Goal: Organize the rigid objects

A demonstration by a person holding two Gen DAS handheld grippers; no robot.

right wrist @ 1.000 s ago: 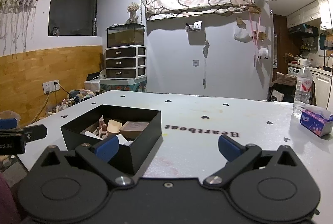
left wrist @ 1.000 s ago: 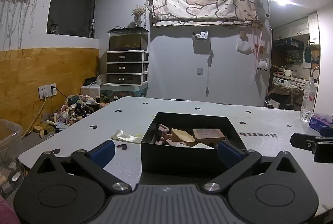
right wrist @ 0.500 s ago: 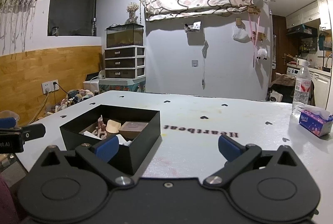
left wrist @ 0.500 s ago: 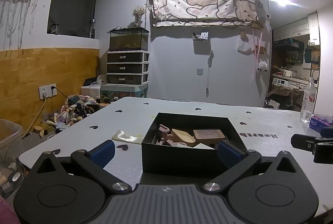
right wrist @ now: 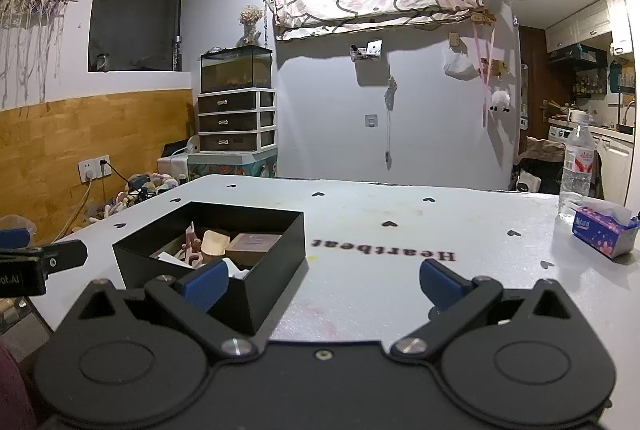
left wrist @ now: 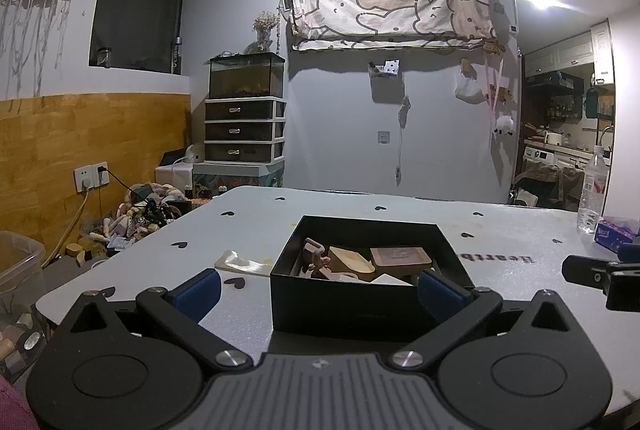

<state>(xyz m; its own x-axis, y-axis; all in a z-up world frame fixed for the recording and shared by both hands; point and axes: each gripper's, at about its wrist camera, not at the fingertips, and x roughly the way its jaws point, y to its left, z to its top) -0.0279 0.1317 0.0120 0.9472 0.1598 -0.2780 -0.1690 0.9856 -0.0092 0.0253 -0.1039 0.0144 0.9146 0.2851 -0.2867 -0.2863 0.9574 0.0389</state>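
A black open box [left wrist: 344,304] sits on the white table [left wrist: 360,208], straight ahead of my left gripper [left wrist: 318,294]. Inside it lie a brown block [left wrist: 400,256], a tan scoop-like piece [left wrist: 350,259], a pinkish figure [left wrist: 314,254] and white pieces. The left gripper is open and empty, its blue pads level with the box's near wall. In the right wrist view the same box [right wrist: 272,282] lies to the left, and my right gripper [right wrist: 320,280] is open and empty above the bare table [right wrist: 400,290]. A pale flat piece [left wrist: 242,264] rests on the table left of the box.
A water bottle [right wrist: 576,166] and a blue tissue pack [right wrist: 602,232] stand at the table's far right. The word "Heartbeat" [right wrist: 384,254] is printed on the tabletop. Toys [left wrist: 136,214] are piled on the floor at left, below a drawer unit [left wrist: 244,132].
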